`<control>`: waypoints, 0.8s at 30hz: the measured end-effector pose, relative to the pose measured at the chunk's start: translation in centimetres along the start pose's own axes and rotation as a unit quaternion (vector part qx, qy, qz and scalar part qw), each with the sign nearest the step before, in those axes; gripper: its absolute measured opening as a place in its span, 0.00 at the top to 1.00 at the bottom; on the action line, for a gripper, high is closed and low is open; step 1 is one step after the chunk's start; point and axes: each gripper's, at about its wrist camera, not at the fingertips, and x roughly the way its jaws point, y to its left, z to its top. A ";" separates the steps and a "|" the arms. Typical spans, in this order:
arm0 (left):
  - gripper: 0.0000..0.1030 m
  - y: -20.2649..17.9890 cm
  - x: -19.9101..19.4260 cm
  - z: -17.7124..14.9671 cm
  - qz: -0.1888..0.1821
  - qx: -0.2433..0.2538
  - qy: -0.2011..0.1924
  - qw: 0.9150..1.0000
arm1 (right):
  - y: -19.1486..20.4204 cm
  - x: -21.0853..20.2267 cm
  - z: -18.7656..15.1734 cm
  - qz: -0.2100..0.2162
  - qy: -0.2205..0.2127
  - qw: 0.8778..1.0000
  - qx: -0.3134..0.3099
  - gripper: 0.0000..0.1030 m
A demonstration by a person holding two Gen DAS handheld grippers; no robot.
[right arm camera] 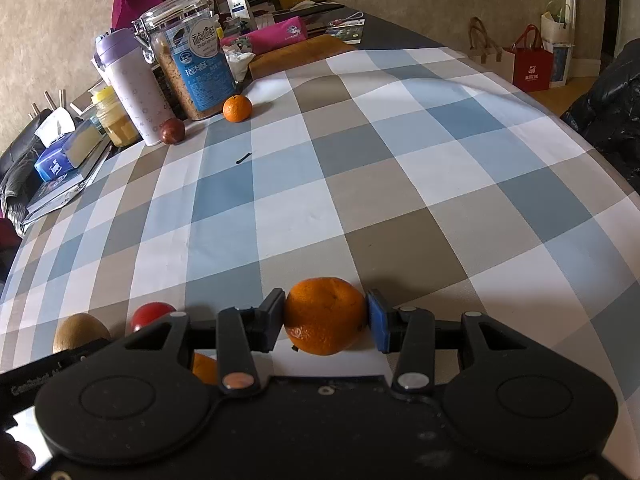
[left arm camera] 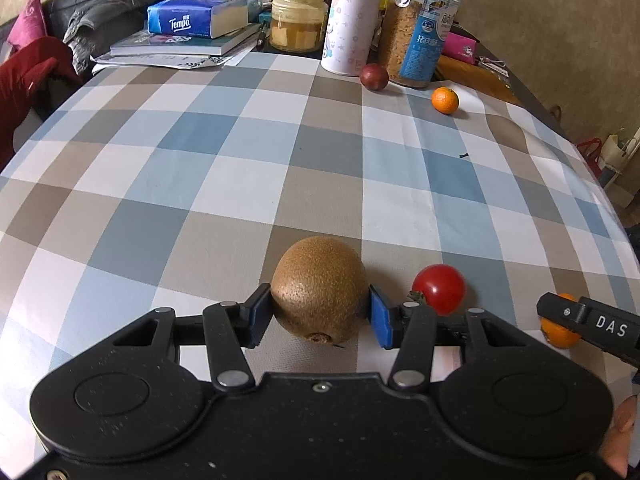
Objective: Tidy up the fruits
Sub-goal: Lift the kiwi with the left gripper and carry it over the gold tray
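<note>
My left gripper is shut on a brown kiwi that rests on the checked tablecloth, one blue pad against each side. A red tomato lies just right of it. My right gripper is shut on a tangerine, also low on the cloth. One of its black fingers shows at the left wrist view's right edge, half hiding an orange fruit. A second orange piece peeks through the right gripper's linkage. Far back lie another tangerine and a dark red fruit.
Along the table's far side stand a clear cereal jar, a lilac bottle, a yellow-lidded jar, a tissue pack on books, and a pink pouch. Shopping bags sit on the floor beyond the right edge.
</note>
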 end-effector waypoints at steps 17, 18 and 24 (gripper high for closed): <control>0.45 -0.7 -0.4 -0.3 0.004 0.016 -0.007 1.000 | 1.0 -0.1 -0.3 -0.024 -0.020 0.999 -0.033 0.56; 0.45 -0.8 -0.5 -0.3 0.006 0.019 -0.009 1.000 | 1.0 -0.1 -0.4 -0.026 -0.022 0.999 -0.035 0.56; 0.45 -1.3 -0.7 -0.5 0.014 0.032 -0.017 0.999 | 1.2 -0.3 -0.4 -0.034 -0.034 0.998 -0.040 0.56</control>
